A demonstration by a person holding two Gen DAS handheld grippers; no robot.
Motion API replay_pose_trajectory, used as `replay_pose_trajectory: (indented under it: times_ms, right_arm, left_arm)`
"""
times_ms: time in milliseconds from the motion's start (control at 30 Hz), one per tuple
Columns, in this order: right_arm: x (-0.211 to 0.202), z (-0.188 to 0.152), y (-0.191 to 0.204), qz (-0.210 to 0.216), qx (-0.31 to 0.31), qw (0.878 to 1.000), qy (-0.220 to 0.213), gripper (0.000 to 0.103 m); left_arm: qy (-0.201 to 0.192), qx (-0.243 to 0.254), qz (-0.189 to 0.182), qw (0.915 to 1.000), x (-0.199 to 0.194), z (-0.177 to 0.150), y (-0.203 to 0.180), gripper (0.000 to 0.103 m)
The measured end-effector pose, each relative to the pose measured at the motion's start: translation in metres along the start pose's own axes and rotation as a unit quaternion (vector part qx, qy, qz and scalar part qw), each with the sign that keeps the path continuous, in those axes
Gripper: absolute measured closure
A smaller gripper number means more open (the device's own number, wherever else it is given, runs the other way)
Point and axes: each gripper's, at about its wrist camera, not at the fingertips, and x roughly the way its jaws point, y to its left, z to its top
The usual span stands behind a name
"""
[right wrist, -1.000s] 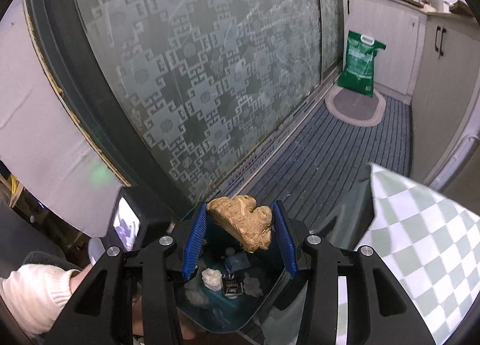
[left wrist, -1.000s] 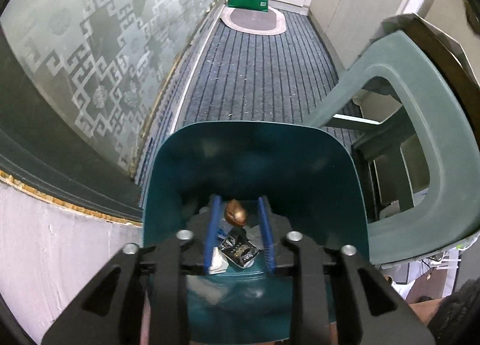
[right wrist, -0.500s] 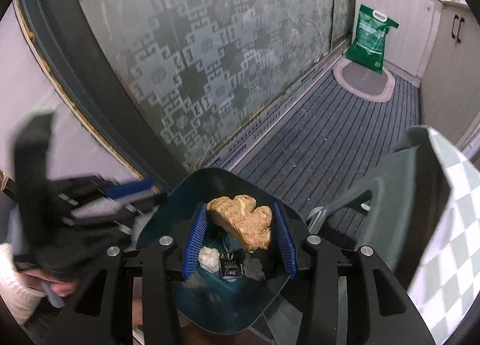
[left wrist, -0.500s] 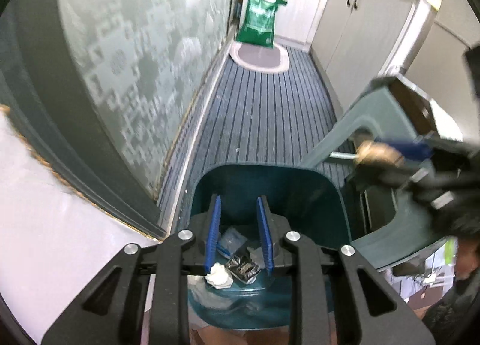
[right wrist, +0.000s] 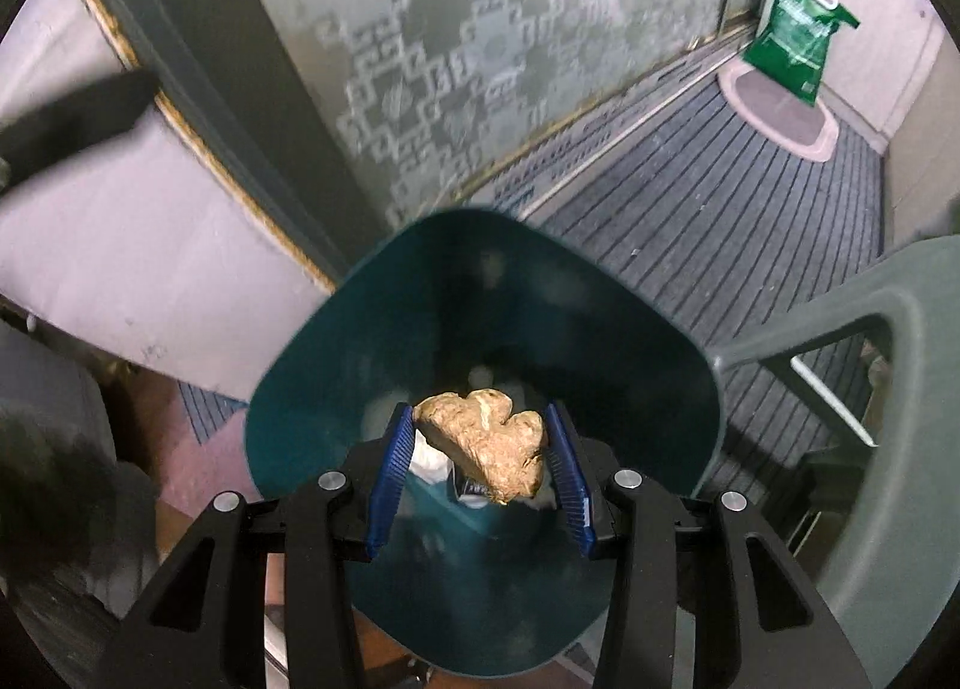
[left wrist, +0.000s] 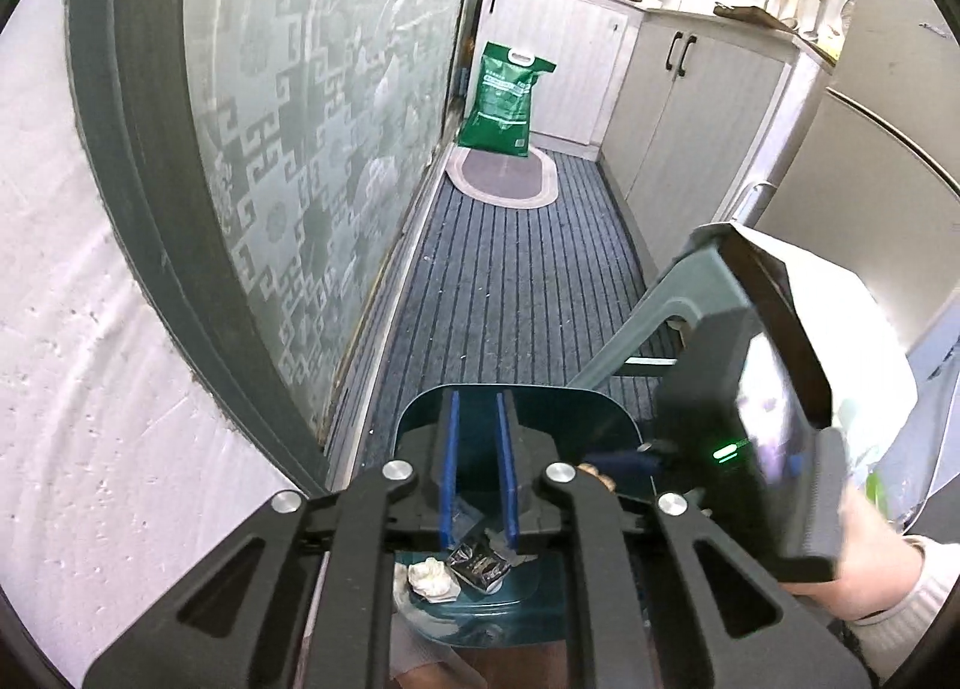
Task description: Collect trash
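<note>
The right gripper [right wrist: 480,470] clamps a ginger piece [right wrist: 486,446] above the teal bin [right wrist: 312,401]; release remains. Wrappers already lie inside; the left gripper [left wrist: 477,470], at the bin's 6 o'clock, is narrow and empty.

Looks down between the left gripper [left wrist: 478,470], blue pads parted with nothing between them, into a teal bin [left wrist: 606,419]. Shows a crumpled white wad [left wrist: 429,578] and a dark foil wrapper [left wrist: 479,563] touching on the bin floor. Catches the right gripper [left wrist: 624,464] reaching in from the right over the rim, its state hidden. Takes in a green sack [left wrist: 507,98] on an oval mat [left wrist: 504,179] far down the striped carpet [left wrist: 516,293], and a grey-green plastic chair [left wrist: 678,299] just beside the bin.
</note>
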Motion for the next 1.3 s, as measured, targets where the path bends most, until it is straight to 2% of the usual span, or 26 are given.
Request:
replay_pose_trajectory:
  times_ms: [33, 67, 100, 300, 333, 367, 500, 600, 733, 867, 1000, 1100, 1167, 1200, 1233, 1267, 1300]
  right_arm:
    - [0.006, -0.002, 0.001, -0.006, -0.002, 1.000, 0.009, 0.056]
    - [0.009, -0.004, 0.000, -0.010, -0.005, 1.000, 0.017, 0.047]
    - [0.012, -0.006, 0.000, -0.015, -0.007, 1.000, 0.025, 0.045]
    - [0.020, -0.015, -0.005, -0.028, -0.004, 0.998, 0.047, 0.045]
    - [0.020, -0.016, -0.006, -0.027, -0.003, 0.998, 0.049, 0.048]
    - [0.021, -0.017, -0.006, -0.026, -0.003, 0.998, 0.051, 0.056]
    - [0.018, -0.021, -0.004, -0.017, -0.002, 0.998, 0.055, 0.062]
    - [0.007, -0.021, -0.001, -0.009, 0.001, 0.999, 0.045, 0.062]
    - [-0.020, -0.020, 0.004, -0.007, 0.002, 1.000, 0.020, 0.062]
    - [-0.060, -0.020, 0.006, -0.020, 0.010, 1.000, -0.017, 0.062]
    - [-0.108, -0.024, 0.006, -0.028, 0.019, 0.997, -0.068, 0.061]
    - [-0.143, -0.030, 0.004, -0.039, 0.027, 0.993, -0.108, 0.046]
    - [-0.169, -0.036, 0.004, -0.058, 0.032, 0.988, -0.139, 0.031]
    - [-0.181, -0.041, 0.003, -0.071, 0.033, 0.985, -0.153, 0.027]
    - [-0.189, -0.045, 0.001, -0.081, 0.035, 0.983, -0.162, 0.020]
    - [-0.201, -0.052, -0.002, -0.096, 0.038, 0.979, -0.176, 0.013]
    - [-0.209, -0.056, -0.004, -0.100, 0.041, 0.977, -0.185, 0.011]
  left_arm:
    - [-0.002, 0.003, -0.001, 1.0000, -0.002, 0.000, -0.001, 0.090]
    - [-0.003, 0.005, -0.001, 1.0000, -0.002, 0.001, 0.000, 0.090]
    - [-0.004, 0.006, 0.001, 1.0000, -0.001, 0.001, 0.001, 0.090]
    - [-0.002, -0.002, 0.006, 1.0000, -0.004, 0.002, 0.005, 0.090]
    - [-0.002, -0.001, 0.007, 1.0000, -0.005, 0.002, 0.004, 0.090]
    - [-0.003, 0.000, 0.006, 1.0000, -0.007, 0.003, 0.003, 0.089]
    - [-0.007, 0.006, 0.002, 1.0000, -0.016, 0.004, -0.002, 0.089]
    - [-0.012, 0.019, 0.008, 0.9997, -0.024, 0.004, -0.007, 0.088]
    - [-0.007, 0.028, -0.001, 0.9996, -0.033, 0.004, -0.015, 0.079]
    - [-0.015, 0.036, -0.005, 0.9992, -0.047, 0.005, -0.023, 0.078]
    - [-0.034, 0.043, -0.005, 0.9985, -0.066, 0.006, -0.028, 0.069]
    - [-0.048, 0.045, -0.007, 0.9978, -0.077, 0.005, -0.034, 0.059]
    - [-0.053, 0.043, -0.012, 0.9976, -0.082, 0.001, -0.039, 0.054]
    - [-0.055, 0.045, -0.012, 0.9974, -0.083, 0.000, -0.041, 0.051]
    - [-0.058, 0.048, -0.007, 0.9971, -0.084, -0.002, -0.045, 0.043]
    - [-0.062, 0.051, -0.003, 0.9968, -0.086, -0.004, -0.048, 0.040]
    - [-0.068, 0.054, 0.000, 0.9962, -0.087, -0.007, -0.050, 0.036]
